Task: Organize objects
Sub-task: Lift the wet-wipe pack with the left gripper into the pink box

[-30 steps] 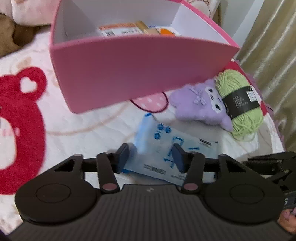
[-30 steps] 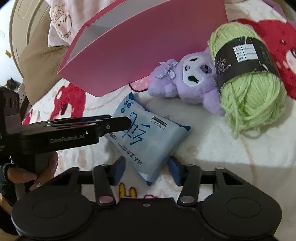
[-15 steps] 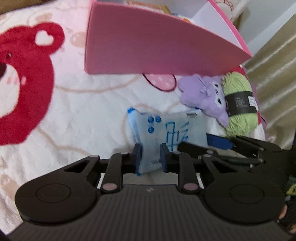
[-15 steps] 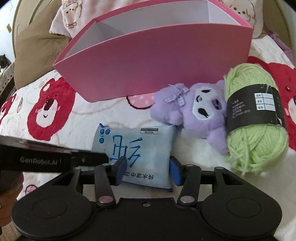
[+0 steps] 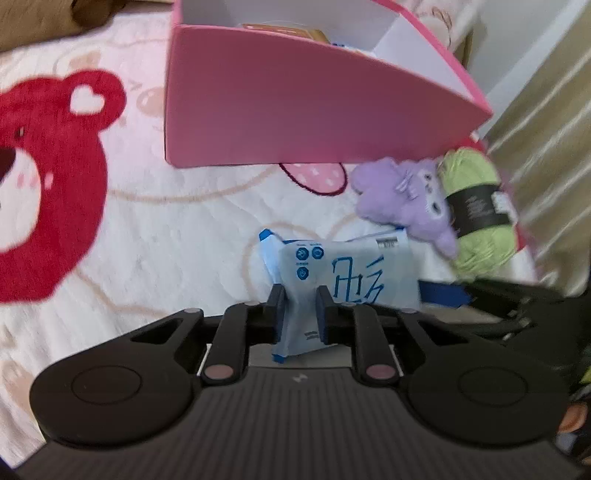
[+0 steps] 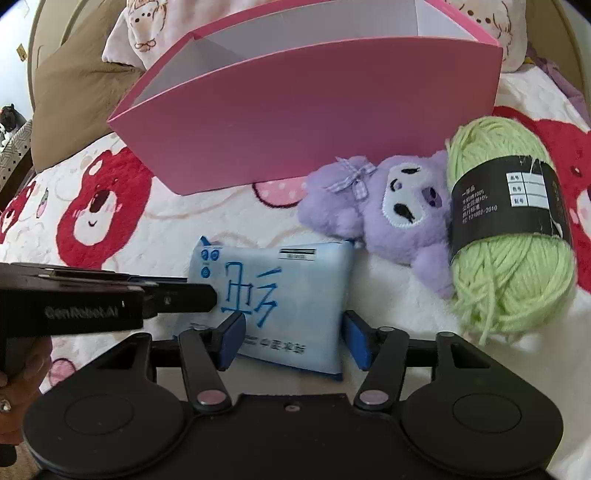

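Note:
A light blue wipes pack [image 5: 354, 277] [image 6: 295, 280] lies on the bear-print blanket in front of a pink box [image 5: 295, 110] [image 6: 314, 122]. My left gripper [image 5: 300, 306] is shut on the pack's left end, which crumples between the pads. In the right wrist view it reaches in from the left as the left gripper [image 6: 177, 299]. My right gripper [image 6: 293, 338] straddles the pack's near edge. Its jaws are opening, and the right pad stands clear of the pack. A purple plush [image 5: 402, 199] [image 6: 399, 206] and a green yarn ball [image 5: 476, 206] [image 6: 509, 229] lie to the right.
Inside the pink box lie orange-labelled packets [image 5: 280, 27]. Pillows [image 6: 147, 33] and a brown cushion [image 6: 70, 85] sit behind the box. A curtain [image 5: 546, 147] hangs at the right. The blanket [image 5: 166, 229] left of the pack is bare.
My left gripper's jaws have closed onto the pack's left end. My right gripper's jaws have spread off the pack. Both views have rolled so the pack sits squarer.

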A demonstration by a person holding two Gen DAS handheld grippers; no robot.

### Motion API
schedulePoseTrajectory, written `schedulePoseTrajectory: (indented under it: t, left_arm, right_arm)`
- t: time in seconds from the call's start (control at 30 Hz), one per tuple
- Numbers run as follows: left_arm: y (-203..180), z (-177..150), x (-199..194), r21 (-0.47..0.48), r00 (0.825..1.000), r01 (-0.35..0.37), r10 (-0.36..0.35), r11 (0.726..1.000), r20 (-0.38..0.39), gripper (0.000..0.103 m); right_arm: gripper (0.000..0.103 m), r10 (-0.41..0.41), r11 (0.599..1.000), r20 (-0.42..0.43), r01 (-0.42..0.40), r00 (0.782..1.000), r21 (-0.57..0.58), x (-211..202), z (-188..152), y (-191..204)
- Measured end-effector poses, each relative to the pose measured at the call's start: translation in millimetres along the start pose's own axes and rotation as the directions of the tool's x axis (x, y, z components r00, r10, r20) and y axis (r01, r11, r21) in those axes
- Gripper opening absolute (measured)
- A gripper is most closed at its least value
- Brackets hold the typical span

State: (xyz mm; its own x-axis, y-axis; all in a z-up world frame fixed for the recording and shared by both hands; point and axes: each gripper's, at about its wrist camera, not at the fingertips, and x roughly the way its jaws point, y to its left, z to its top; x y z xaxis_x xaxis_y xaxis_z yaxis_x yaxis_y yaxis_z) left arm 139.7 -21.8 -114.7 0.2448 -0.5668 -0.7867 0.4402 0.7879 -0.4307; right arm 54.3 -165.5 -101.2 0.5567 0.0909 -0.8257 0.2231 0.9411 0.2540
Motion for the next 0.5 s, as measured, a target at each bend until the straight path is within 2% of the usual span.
schedulePoseTrajectory:
  t: [0.1, 0.23, 0.37, 0.5]
  left_arm:
    - [0.8, -0.3, -7.9, -0.044, 0.999, 0.037, -0.037, 0.998, -0.001, 0.015]
    - [-14.4, -5.3, -26.5, -0.001, 1.0, 0.026, -0.026, 1.0, 0.017, 0.015]
    - [-22.5, -5.8, -41.8, -0.007, 0.998, 0.043, -0.043, 0.999, 0.052, 0.015]
    - [-26.8, -4.0, -53.0, 0.007, 0.995, 0.028, -0.028, 1.0, 0.093, 0.015]
  right_arm:
    - [0.069, -0.002, 1.0, 0.007, 0.002, 1.0, -0.009, -5.5, -3.1, 4.0]
    - [0.072, -0.004, 0.999, 0.018, 0.005, 1.0, -0.05, -17.2, -6.1, 11.0]
    - [0.075, -0.005, 0.997, 0.039, 0.008, 0.999, -0.074, -33.2, -5.6, 14.9]
    - [0.075, 0.006, 0.996, 0.084, 0.001, 0.996, -0.09, -49.3, 1.1, 19.3]
